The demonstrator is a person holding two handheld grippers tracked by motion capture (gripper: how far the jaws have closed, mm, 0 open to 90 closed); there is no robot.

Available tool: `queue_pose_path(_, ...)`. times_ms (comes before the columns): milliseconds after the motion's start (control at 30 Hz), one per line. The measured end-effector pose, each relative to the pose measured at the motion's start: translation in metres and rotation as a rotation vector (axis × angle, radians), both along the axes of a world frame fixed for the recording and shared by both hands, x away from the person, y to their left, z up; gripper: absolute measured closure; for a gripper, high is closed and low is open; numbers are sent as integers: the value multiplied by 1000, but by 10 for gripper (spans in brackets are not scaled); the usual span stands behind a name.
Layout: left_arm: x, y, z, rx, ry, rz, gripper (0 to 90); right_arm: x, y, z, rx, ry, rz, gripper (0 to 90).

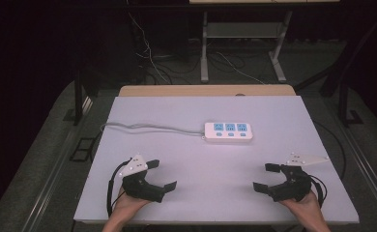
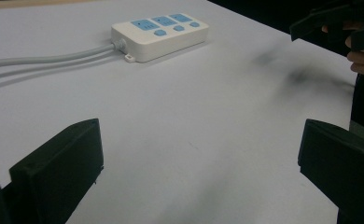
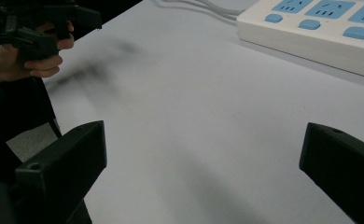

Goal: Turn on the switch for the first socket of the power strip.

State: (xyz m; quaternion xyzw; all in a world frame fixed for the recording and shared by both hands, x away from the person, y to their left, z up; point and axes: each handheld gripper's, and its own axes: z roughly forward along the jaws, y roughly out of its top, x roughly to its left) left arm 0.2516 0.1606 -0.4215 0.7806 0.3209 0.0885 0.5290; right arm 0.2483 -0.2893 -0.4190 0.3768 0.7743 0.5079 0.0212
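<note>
A white power strip (image 1: pixel 228 131) with three blue sockets and blue buttons lies flat near the middle of the white table (image 1: pixel 177 116); its grey cable (image 1: pixel 148 127) runs off to the left. It also lies far ahead in the left gripper view (image 2: pixel 159 35) and at the top right of the right gripper view (image 3: pixel 320 28). My left gripper (image 1: pixel 160 175) rests near the front left, jaws wide apart with nothing between them. My right gripper (image 1: pixel 266 177) sits near the front right, equally open and empty. Each points inward toward the other.
The table's near edge (image 1: pixel 215 223) runs just under my hands. Beyond the far edge stand a white desk frame (image 1: pixel 205 48) and loose cables (image 1: pixel 152 58) on the dark floor. A dark stand (image 1: pixel 78 96) is at the left.
</note>
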Motion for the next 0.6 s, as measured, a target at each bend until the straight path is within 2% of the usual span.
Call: queue_pose_path(600,-1,6,0,-11,9,12,0,0,2,1,-11,2,10,3)
